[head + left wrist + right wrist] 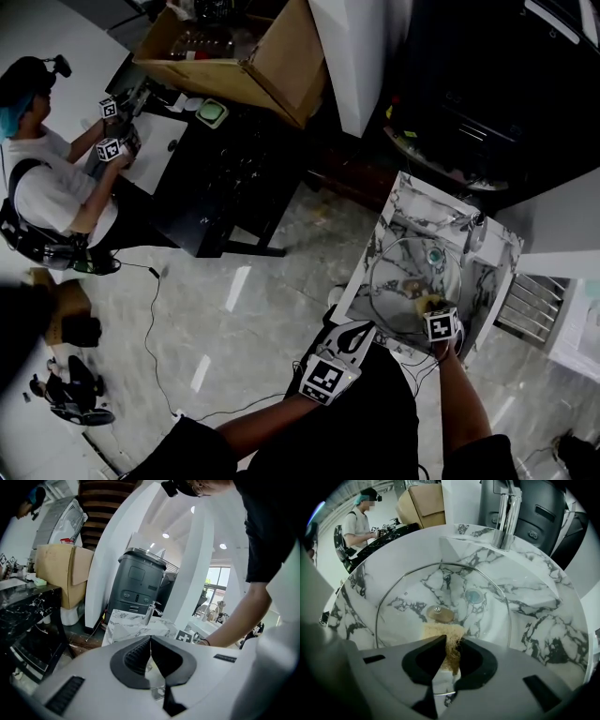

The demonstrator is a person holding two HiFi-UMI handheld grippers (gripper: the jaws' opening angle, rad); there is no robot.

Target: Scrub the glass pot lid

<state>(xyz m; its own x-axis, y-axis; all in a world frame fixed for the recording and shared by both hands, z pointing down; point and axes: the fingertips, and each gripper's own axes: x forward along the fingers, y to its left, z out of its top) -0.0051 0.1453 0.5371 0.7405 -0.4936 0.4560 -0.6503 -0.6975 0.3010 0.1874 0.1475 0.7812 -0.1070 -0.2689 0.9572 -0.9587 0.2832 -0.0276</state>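
The glass pot lid (410, 277) lies in the marble sink (487, 246). In the right gripper view its metal rim circles a brown knob (439, 614), with the lid (408, 616) over the basin. My right gripper (449, 654) is shut on a tan fibrous scrubber (443, 633), which presses on the glass just below the knob. My left gripper (362, 328) sits at the sink's front left edge. In the left gripper view its jaws (150, 641) are shut, and a thin glassy edge of the lid (151, 665) shows between the pads.
A chrome faucet (506, 517) and the drain (474, 596) are behind the lid. A dark grey bin (138, 585) stands past the sink. Another person (47, 178) works at a black table (225, 178) with a cardboard box (244, 52). Cables (159, 337) lie on the floor.
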